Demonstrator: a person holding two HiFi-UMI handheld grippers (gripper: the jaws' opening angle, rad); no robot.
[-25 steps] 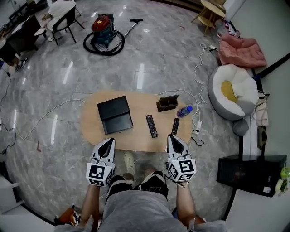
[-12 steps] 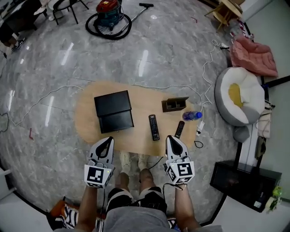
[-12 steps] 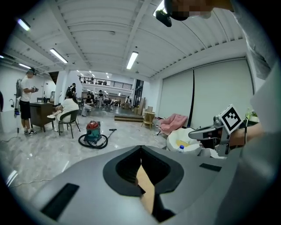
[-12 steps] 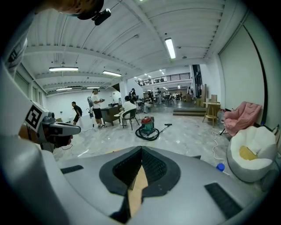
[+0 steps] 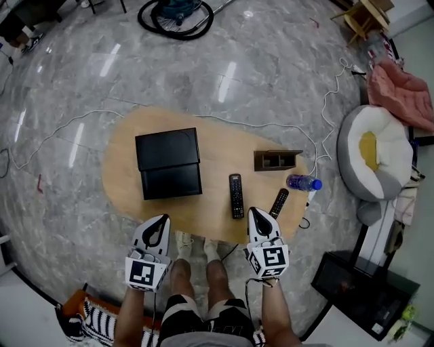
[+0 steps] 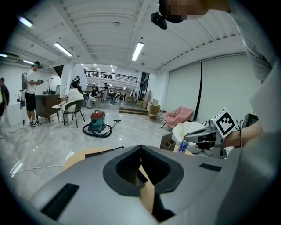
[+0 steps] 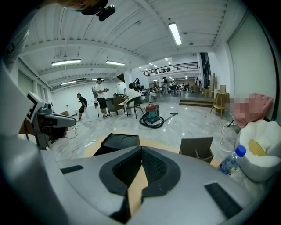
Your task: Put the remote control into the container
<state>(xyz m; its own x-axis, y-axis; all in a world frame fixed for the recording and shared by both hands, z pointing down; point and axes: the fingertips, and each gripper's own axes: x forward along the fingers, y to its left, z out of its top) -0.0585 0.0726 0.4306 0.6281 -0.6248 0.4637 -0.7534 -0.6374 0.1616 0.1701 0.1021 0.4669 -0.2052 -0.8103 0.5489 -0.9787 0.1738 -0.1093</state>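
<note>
Left gripper [image 5: 161, 221] and right gripper [image 5: 257, 215], both pressed together, hover beside wooden table [image 5: 218, 144] on marble floor [image 5: 203, 68].

Head camera: high overhead, facing steeply down on the table [image 5: 122, 169]. Cameras on left gripper [image 5: 161, 219] and right gripper [image 5: 253, 211]: low, close, facing across it (all share the vacuum cleaner [image 5: 178, 10]).

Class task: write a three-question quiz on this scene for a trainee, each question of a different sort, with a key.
1. True or false: both remote controls lie on the table, outside the black box.
2. Which stands nearest the water bottle? A vacuum cleaner, B brown organizer, C black box.
3. Fill in: the jaws of the left hand-held gripper and the right hand-held gripper are both ____.
Key: 1 true; 2 B; 3 shut.
</note>
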